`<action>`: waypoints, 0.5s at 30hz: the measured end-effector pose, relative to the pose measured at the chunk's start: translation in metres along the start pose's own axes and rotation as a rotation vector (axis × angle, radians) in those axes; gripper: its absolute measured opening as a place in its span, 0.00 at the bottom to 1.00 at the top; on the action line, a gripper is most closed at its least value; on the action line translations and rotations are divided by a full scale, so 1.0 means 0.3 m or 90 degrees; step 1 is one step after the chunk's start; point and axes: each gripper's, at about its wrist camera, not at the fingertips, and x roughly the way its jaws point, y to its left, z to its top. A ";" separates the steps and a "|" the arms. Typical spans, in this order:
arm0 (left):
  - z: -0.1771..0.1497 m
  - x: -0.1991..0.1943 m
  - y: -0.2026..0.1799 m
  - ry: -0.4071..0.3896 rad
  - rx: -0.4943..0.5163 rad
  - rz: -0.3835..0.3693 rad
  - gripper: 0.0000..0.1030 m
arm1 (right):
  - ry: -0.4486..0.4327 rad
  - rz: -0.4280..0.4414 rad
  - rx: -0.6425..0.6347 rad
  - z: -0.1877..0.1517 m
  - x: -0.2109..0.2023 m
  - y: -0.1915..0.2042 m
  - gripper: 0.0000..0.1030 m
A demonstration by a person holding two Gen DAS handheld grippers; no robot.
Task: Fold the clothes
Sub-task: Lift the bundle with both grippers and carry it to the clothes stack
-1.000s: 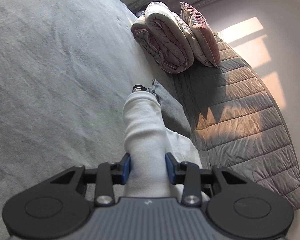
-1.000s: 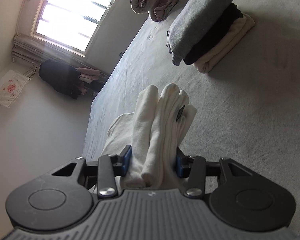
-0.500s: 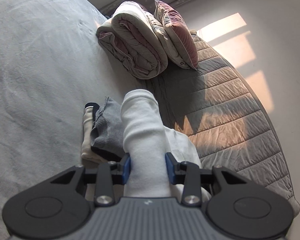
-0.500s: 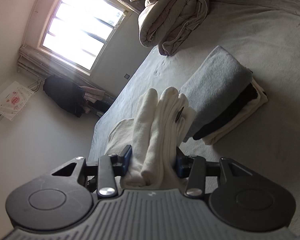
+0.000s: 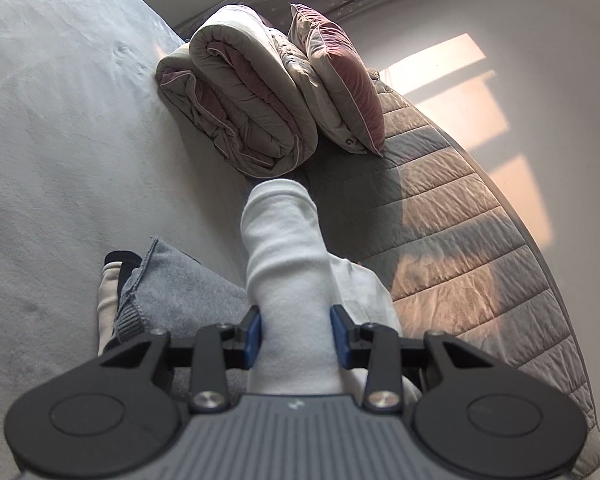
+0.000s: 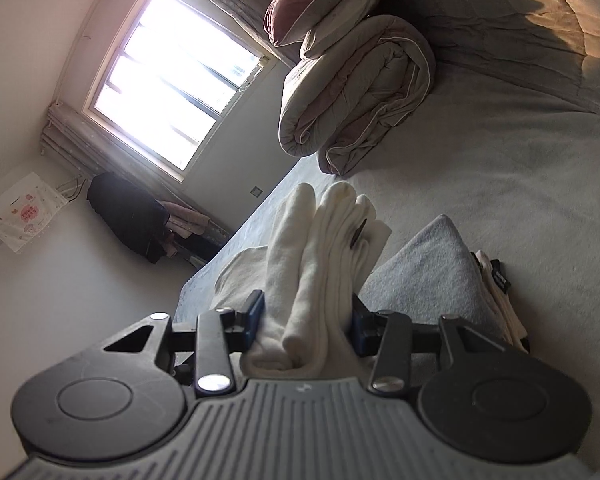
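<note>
Left wrist: the left gripper clamps the folded white garment; the right gripper clamps its other end. Both hold it level above the folded stack at 9 o'clock, likely to set it on top.

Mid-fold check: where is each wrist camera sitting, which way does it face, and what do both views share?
Left wrist: on the left gripper, facing along its fingers toward the rolled duvet and quilted bedspread; both jaws clamp the white garment.
Right wrist: on the right gripper, facing the window; both jaws clamp the same garment.
Shared: garment, grey folded stack, duvet, pillow.
</note>
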 end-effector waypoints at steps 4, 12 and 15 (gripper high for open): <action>-0.007 0.071 0.058 -0.007 -0.009 -0.004 0.35 | -0.011 0.012 0.012 0.007 0.055 -0.088 0.45; -0.064 0.167 0.203 -0.006 0.000 0.028 0.38 | -0.006 0.001 0.007 -0.027 0.153 -0.241 0.45; -0.078 0.174 0.226 -0.011 0.011 0.033 0.40 | -0.007 -0.007 -0.008 -0.057 0.164 -0.266 0.49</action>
